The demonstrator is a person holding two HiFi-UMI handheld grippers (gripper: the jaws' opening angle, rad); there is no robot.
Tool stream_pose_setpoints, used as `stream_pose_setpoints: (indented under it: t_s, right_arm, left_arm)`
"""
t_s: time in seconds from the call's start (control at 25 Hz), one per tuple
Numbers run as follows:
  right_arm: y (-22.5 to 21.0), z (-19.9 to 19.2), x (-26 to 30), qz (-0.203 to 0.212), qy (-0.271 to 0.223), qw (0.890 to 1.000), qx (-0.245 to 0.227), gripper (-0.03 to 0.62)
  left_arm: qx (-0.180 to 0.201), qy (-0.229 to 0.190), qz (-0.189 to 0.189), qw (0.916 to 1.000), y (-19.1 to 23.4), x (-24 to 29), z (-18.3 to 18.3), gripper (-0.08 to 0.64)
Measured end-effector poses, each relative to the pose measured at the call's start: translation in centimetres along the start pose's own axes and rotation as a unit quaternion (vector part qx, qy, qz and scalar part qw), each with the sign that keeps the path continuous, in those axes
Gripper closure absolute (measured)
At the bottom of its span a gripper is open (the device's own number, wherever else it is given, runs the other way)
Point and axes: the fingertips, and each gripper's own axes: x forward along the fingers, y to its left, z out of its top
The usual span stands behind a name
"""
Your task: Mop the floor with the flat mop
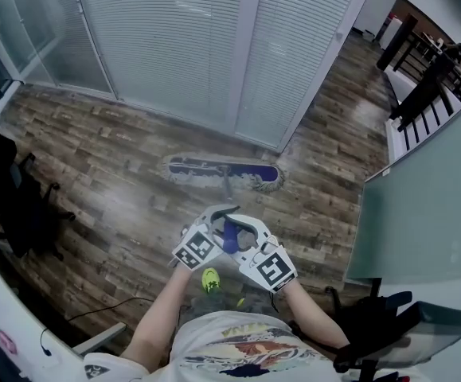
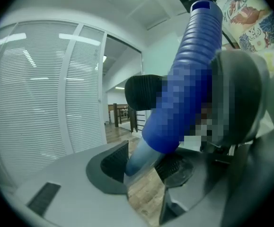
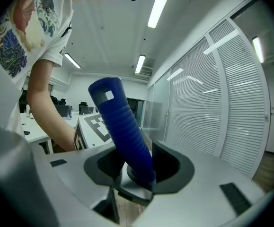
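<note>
Standing with left forearm (image 1: pixel 162 317) and right forearm (image 1: pixel 319 326) bare, stretched forward and drawn close together, holding left tongs (image 1: pixel 225 212) and right tongs (image 1: pixel 244 224) side by side, marker cubes upward, tips angled inward, jaws closed on the mop handle (image 1: pixel 230 234), left gripping lower than right.
</note>
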Motion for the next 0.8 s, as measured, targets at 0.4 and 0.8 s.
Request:
stream_pose_setpoints:
  t_s: [0.4,0.8]
  right_arm:
    - [11.2,-2.4,-14.0,0.05,-0.013,0.999,-0.007,0.43]
    - [21.1,-4.6,-27.3,0.084,-0.011,0.996,-0.01,0.425]
  left_arm:
    - [-0.013,0.011,0.024,0.9996,-17.4,-0.8,-0.1,0.425]
    - [-0.025,0.029,0.039,0.9985,-33.7,-1.4,0.2,0.416]
